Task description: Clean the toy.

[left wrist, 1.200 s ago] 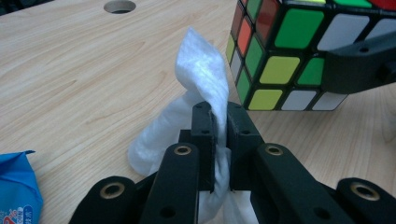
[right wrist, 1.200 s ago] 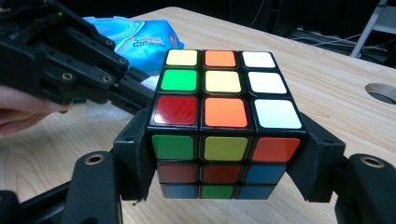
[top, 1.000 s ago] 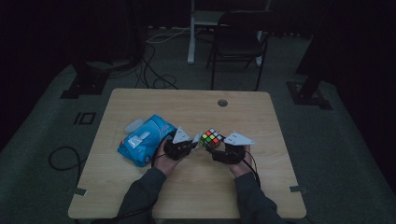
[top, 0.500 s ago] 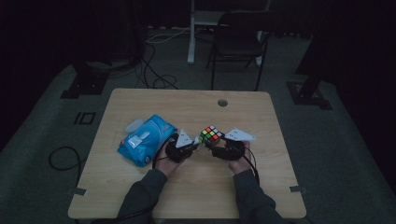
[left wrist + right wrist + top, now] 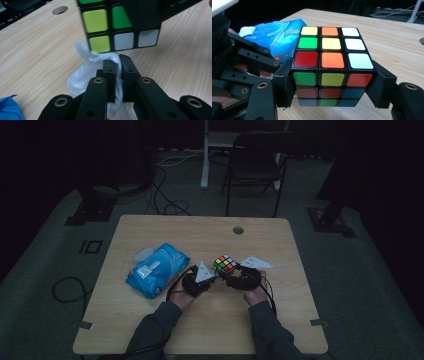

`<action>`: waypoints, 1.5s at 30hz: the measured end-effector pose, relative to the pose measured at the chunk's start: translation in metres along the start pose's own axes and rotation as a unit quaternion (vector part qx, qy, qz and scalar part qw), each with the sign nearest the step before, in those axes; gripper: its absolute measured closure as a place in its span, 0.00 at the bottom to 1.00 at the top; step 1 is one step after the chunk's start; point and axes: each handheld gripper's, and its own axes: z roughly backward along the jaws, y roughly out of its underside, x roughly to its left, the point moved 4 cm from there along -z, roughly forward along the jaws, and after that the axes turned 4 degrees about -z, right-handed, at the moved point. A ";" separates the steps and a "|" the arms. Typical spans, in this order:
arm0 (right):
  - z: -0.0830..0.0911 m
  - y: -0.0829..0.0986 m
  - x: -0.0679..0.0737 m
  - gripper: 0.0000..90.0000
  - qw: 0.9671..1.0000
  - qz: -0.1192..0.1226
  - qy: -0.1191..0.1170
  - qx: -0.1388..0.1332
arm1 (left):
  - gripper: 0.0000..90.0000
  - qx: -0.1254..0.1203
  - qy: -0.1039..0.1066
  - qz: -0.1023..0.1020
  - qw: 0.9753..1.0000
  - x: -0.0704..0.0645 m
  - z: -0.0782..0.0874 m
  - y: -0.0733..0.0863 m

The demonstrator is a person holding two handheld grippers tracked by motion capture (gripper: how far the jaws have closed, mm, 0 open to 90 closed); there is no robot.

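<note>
Cube [image 5: 331, 66] pinched by right tongs [image 5: 332, 87] | left tongs [image 5: 118, 72] pinch white wipe [image 5: 86, 75], touching cube | near counter [image 5: 160, 225] centre

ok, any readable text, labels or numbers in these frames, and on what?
Wipes pack: red print beside the lid, too blurred to read.
Puzzle cube: plain colour stickers, no text.
Table: no markings readable.
Nothing legible anywhere.

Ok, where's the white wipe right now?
Pinched in the left tool, the wipe touches the puzzle cube near the table's middle.
</note>
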 end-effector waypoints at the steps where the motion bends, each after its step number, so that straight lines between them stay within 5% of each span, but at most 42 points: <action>1: 0.000 0.000 0.000 0.38 1.000 -0.003 -0.002 0.001 | 0.95 0.001 0.002 -0.003 1.000 -0.001 -0.001 0.000; 20: -0.004 0.000 -0.002 0.38 1.000 -0.009 0.007 0.005 | 0.95 -0.011 0.030 -0.027 0.999 -0.026 -0.006 -0.005; 34: -0.002 0.000 -0.001 0.38 1.000 -0.006 0.006 0.004 | 0.95 -0.017 -0.007 0.020 1.000 0.006 0.000 0.003; 45: -0.002 0.000 0.001 0.38 1.000 -0.008 0.003 0.003 | 0.95 -0.020 -0.017 0.027 0.999 0.013 -0.001 0.004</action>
